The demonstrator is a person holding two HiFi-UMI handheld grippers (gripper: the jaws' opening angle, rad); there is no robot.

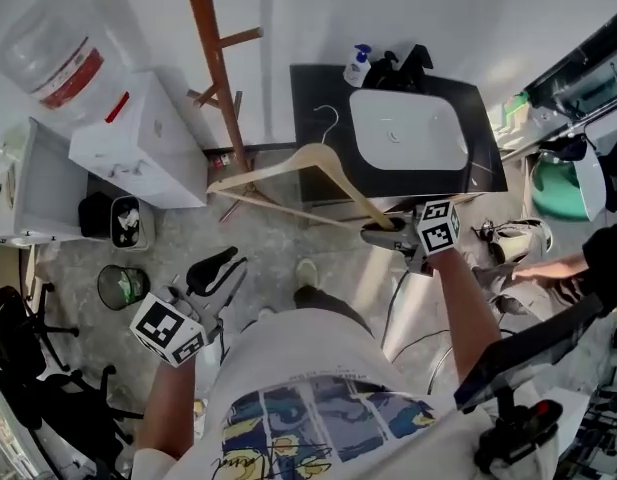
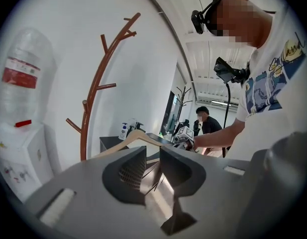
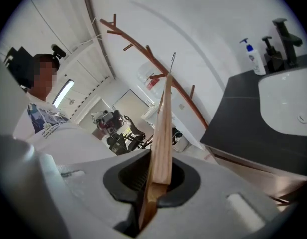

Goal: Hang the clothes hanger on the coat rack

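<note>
The right gripper (image 1: pixel 378 234) is clenched on one end of the wooden clothes hanger (image 1: pixel 288 168). In the right gripper view the jaws press on both faces of the flat wooden arm (image 3: pixel 163 133), and the right gripper (image 3: pixel 153 180) leaves no gap around it. The hanger is held in the air to the right of the coat rack (image 1: pixel 210 48), and its metal hook (image 1: pixel 329 118) rests on none of the rack's pegs. In the head view the hanger's free end crosses the lower part of the rack's brown pole. Whether the two touch cannot be told.

The left gripper (image 1: pixel 220 264) is well below the coat rack in the head view, near the person's body. In its own view the left gripper (image 2: pixel 152 171) has its jaws parted by a narrow gap with nothing between them. It faces the rack (image 2: pixel 93 93), with the hanger (image 2: pixel 138 136) low beside it.

A water dispenser (image 1: pixel 138 148) stands just left of the coat rack. A black counter (image 1: pixel 318 98) with a white basin and a soap bottle (image 1: pixel 358 65) stands to the rack's right.
</note>
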